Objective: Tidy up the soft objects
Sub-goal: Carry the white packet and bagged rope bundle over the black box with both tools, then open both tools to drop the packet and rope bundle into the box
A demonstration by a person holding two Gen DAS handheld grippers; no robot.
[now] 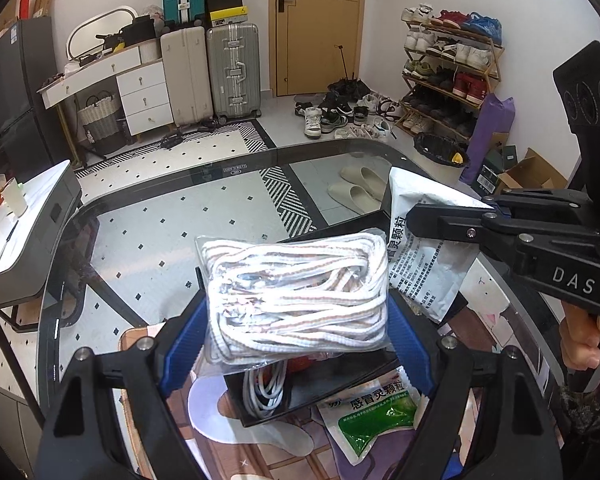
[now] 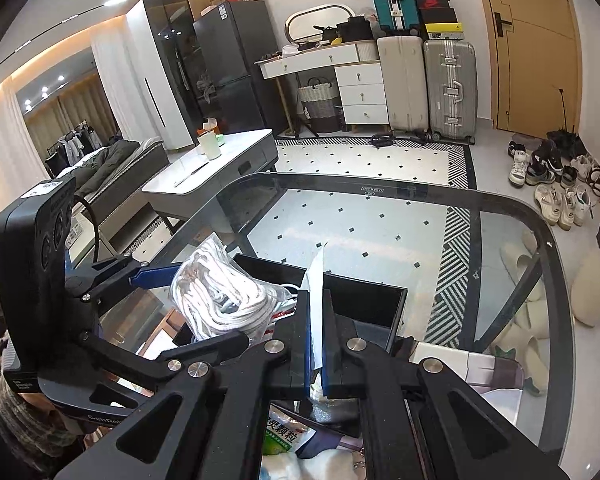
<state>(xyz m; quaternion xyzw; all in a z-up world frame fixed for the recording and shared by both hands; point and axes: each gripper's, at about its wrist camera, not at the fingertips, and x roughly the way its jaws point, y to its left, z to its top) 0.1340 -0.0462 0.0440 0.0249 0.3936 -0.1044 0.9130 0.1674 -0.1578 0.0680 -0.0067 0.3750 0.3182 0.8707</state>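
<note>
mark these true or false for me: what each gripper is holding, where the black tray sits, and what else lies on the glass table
1. The left gripper clamps a clear bag of white laces. True.
2. The right gripper is open and holds nothing. False: it is shut on a white sachet, seen edge-on from the right wrist.
3. The black tray sits on the glass table. True.
4. The tray is completely bare. False: white cords lie in it.
5. A green and white sachet lies beside the tray. True.
</note>
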